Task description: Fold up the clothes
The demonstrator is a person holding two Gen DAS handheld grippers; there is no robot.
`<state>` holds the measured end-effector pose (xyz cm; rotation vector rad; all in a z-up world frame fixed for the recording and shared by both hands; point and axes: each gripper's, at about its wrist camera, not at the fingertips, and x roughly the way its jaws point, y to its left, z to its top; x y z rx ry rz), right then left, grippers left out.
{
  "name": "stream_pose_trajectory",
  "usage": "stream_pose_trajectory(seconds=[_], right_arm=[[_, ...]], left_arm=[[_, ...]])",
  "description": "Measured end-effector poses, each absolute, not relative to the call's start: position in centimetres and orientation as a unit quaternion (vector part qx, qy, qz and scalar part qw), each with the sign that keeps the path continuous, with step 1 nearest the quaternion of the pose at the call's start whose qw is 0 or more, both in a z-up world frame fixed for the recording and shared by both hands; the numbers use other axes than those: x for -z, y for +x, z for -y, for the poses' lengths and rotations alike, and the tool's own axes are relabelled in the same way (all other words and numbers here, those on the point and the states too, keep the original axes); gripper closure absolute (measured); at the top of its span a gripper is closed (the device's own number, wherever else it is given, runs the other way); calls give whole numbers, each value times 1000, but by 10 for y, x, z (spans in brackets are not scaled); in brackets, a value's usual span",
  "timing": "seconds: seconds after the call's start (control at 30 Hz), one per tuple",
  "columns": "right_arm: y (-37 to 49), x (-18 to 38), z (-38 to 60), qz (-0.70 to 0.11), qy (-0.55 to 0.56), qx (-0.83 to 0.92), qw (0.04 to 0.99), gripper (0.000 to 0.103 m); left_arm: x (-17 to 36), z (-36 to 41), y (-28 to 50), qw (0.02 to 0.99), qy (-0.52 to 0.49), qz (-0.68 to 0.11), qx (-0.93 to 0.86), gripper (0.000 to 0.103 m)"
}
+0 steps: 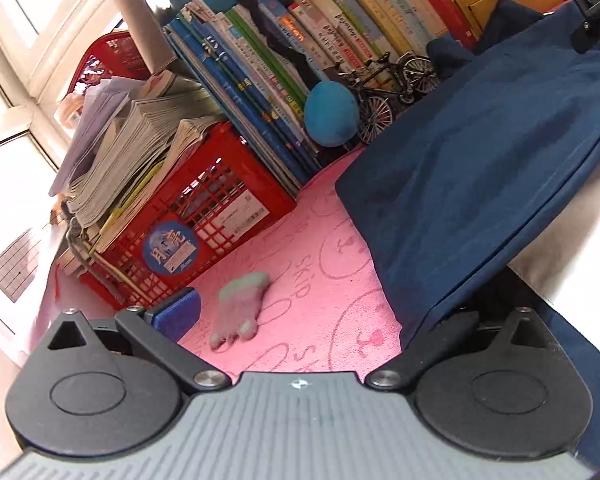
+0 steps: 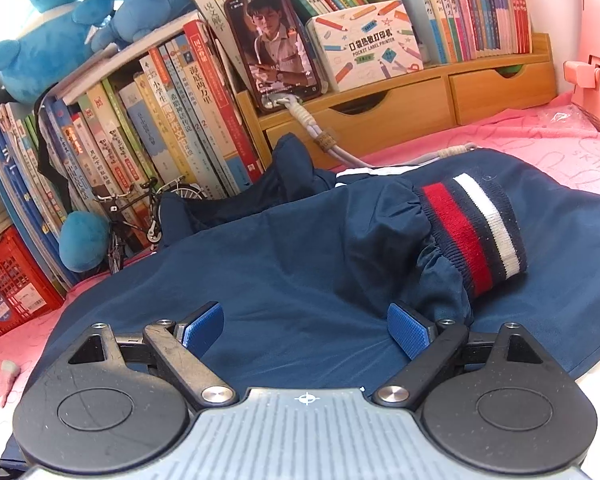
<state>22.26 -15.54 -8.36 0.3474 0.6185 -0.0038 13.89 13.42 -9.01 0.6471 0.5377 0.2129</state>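
At far left a red crate (image 1: 204, 216) stacked with papers stands on the pink cloth (image 1: 308, 280), a small grey glove (image 1: 240, 308) lying near it. The left gripper (image 1: 300, 312) shows one blue pad spread wide; its other finger is hidden under the navy garment's (image 1: 480, 152) draped edge, so a hold there cannot be told. To the right, the right gripper (image 2: 306, 326) hovers wide open over the garment, holding nothing, the striped cuff (image 2: 476, 232) (red, white, navy) just beyond. A clean fold likely means pinching a single edge and keeping the cloth flat.
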Motion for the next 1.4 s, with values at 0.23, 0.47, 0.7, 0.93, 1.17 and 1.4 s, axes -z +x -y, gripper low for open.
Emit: stream_pose_trajectory(seconds=[0.23, 0.47, 0.7, 0.93, 1.17, 1.4], right_arm=[[224, 83, 154, -306, 164, 1, 938, 12], [225, 83, 153, -308, 158, -1, 938, 10], [221, 67, 150, -254, 9, -44, 966, 19], [247, 84, 181, -305, -4, -80, 949, 26], [251, 89, 177, -314, -20, -76, 946, 26], [251, 88, 176, -312, -30, -69, 947, 21]], left_arm=[[65, -159, 110, 895, 339, -288, -29, 0], [17, -180, 120, 958, 111, -256, -66, 0], [31, -91, 198, 973, 6, -232, 11, 3], [81, -62, 227, 950, 60, -306, -15, 8], [89, -110, 202, 918, 213, -293, -162, 0], [67, -161, 199, 910, 122, -309, -249, 14]])
